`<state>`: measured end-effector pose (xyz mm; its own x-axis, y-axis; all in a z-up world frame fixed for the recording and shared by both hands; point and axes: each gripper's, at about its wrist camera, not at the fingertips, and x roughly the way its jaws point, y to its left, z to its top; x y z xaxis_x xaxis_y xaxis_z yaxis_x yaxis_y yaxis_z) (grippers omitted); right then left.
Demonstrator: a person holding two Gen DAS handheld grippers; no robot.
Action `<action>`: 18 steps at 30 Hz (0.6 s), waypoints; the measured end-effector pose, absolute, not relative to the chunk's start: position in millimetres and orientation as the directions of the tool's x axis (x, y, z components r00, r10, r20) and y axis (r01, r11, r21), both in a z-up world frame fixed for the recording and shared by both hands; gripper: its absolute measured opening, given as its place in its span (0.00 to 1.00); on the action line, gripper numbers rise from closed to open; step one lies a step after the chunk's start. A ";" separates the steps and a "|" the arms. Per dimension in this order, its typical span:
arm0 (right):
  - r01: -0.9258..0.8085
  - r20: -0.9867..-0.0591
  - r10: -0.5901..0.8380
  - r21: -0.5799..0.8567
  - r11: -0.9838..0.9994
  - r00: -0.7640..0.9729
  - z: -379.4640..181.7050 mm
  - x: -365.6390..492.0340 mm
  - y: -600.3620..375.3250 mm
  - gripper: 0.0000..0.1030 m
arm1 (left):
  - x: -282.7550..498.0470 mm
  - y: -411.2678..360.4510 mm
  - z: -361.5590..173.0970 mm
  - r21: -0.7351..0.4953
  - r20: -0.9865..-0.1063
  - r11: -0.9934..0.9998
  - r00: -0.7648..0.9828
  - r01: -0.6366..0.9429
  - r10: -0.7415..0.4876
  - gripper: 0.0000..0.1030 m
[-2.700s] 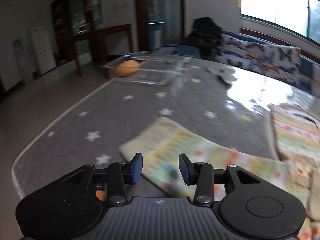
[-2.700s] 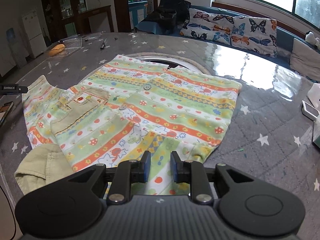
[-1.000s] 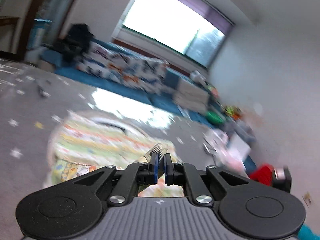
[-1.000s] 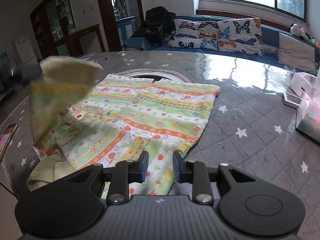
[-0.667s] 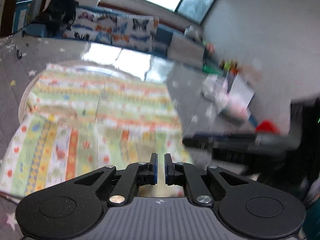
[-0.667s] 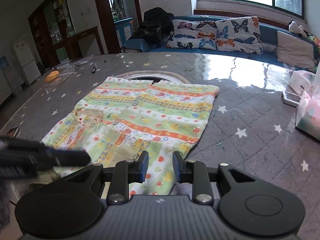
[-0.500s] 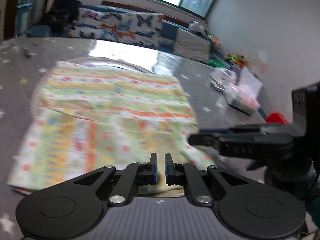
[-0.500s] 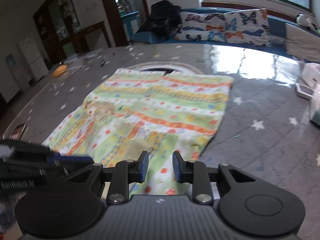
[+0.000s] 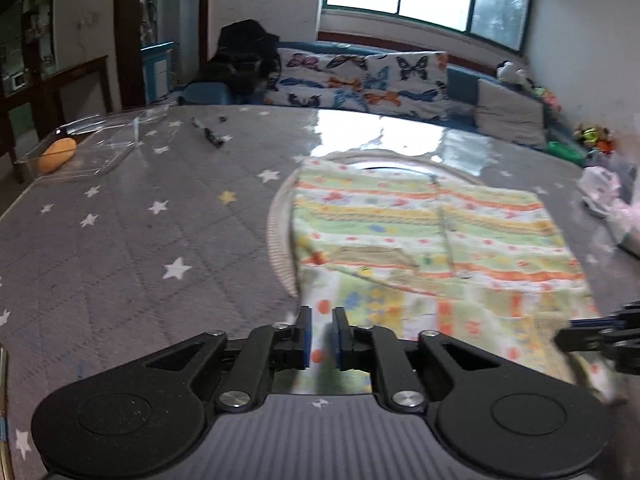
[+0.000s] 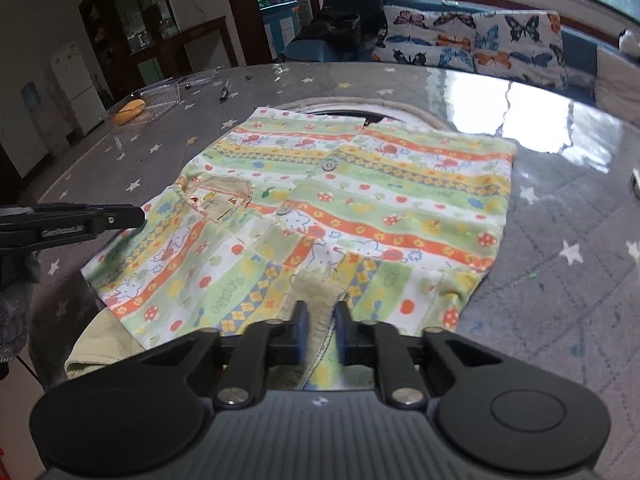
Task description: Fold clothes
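Grey star-print cloth covers the bench (image 9: pixel 120 240) under both tools. The left gripper (image 9: pixel 319 338) hangs with jaws slightly spread, pinching nothing, over the near left edge of the striped shirt (image 10: pixel 340 208). The right gripper (image 10: pixel 319 334) has jaws parted around the olive cuff (image 10: pixel 316 300), not visibly pinching. Farther left, a clear tray (image 9: pixel 92 148) holds an orange fruit (image 9: pixel 56 150).
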<state>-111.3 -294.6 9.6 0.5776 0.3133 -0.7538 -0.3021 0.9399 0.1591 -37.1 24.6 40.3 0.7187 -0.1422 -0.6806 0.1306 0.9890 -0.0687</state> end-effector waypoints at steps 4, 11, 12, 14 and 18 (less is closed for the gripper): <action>-0.316 -0.726 0.309 0.132 0.939 0.615 23.0 -115.1 -290.4 0.07 | -31.1 29.3 34.2 -0.078 -0.687 0.990 0.713 0.122 -0.142 0.23; -0.313 -0.664 0.299 0.103 0.944 0.685 54.3 -113.7 -289.0 0.06 | -25.9 30.4 33.0 -0.082 -0.674 0.990 0.725 0.117 -0.142 0.04; -0.308 -0.657 0.295 0.100 0.946 0.693 56.4 -113.9 -290.0 0.06 | -26.2 32.2 34.1 -0.087 -0.670 0.990 0.729 0.110 -0.140 0.04; -0.289 -0.675 0.283 0.108 0.951 0.681 49.9 -109.2 -292.3 0.06 | -25.8 33.8 33.6 -0.096 -0.669 0.990 0.730 0.104 -0.142 0.04; -0.253 -0.738 0.244 0.103 0.962 0.630 25.0 -97.0 -294.6 0.07 | -23.6 32.5 31.1 -0.081 -0.670 0.990 0.730 0.112 -0.137 0.04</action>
